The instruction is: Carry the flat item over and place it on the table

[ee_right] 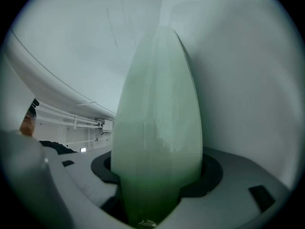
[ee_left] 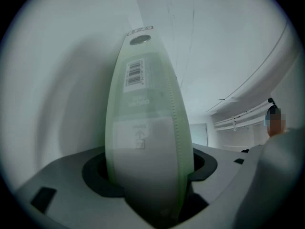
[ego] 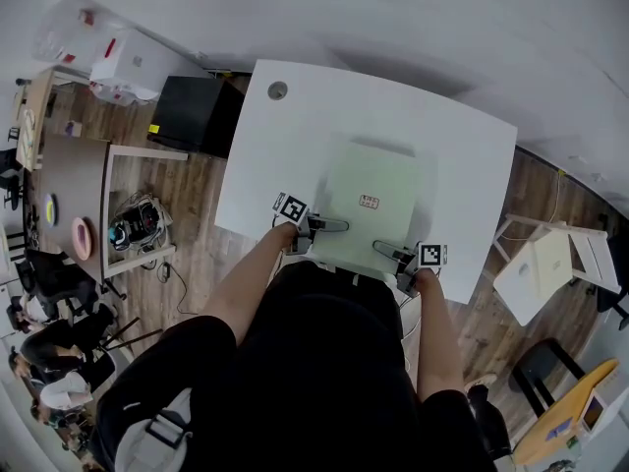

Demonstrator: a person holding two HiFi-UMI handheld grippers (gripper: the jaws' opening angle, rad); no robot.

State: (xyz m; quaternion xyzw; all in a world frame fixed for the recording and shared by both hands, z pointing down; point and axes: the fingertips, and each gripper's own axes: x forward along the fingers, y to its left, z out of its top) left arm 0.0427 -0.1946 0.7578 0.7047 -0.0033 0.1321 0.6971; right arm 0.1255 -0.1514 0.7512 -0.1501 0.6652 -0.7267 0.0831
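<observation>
A flat pale green box with a small label on top is held level just above the white table. My left gripper is shut on its near left edge and my right gripper on its near right edge. In the left gripper view the box's thin green edge, with a barcode sticker, fills the gap between the jaws. The right gripper view shows the plain green edge clamped the same way. Whether the box touches the table I cannot tell.
A black cabinet stands left of the table, beside a white box. A wooden frame with cables is on the floor at left. White panels lie at right. People sit at lower left.
</observation>
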